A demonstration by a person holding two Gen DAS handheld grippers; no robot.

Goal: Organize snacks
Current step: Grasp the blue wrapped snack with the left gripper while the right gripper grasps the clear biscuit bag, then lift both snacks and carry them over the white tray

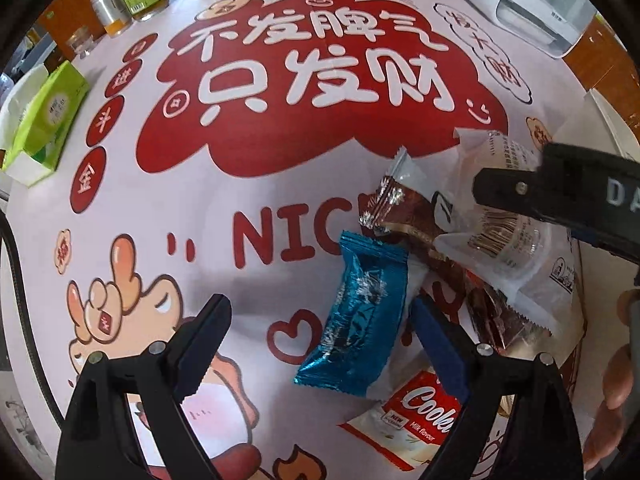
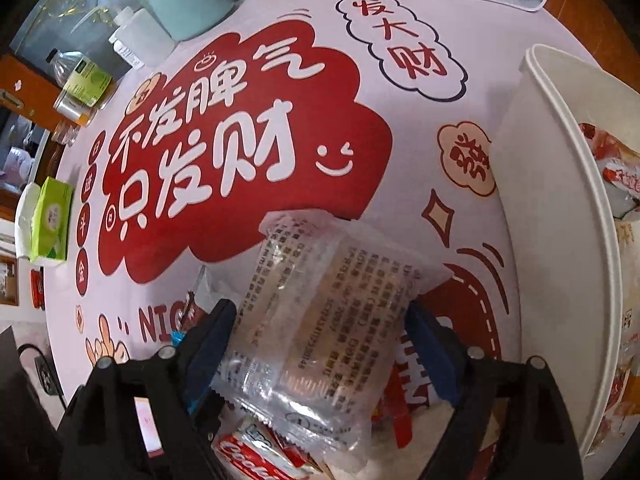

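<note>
Both claws over the snack pile

My left claw (image 1: 320, 332) gapes around the blue packet (image 1: 354, 316); my right claw (image 2: 320, 336) stands wide astride the clear packet (image 2: 320, 320), not gripping.

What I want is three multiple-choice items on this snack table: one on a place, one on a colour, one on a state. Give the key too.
1. In the right wrist view, the white bin stands where from the clear packet?
A. To its left
B. To its right
C. On top of it

2. What colour is the packet between the fingers of the left gripper?
A. Yellow
B. Green
C. Blue

3. How does the left gripper stand?
A. Open, fingers apart
B. Shut on the packet
C. Shut on nothing

Key:
1 B, the bin's wall fills the right edge past the packet.
2 C, its foil wrapper is shiny blue.
3 A, bare table shows between one finger and the wrapper.
</note>
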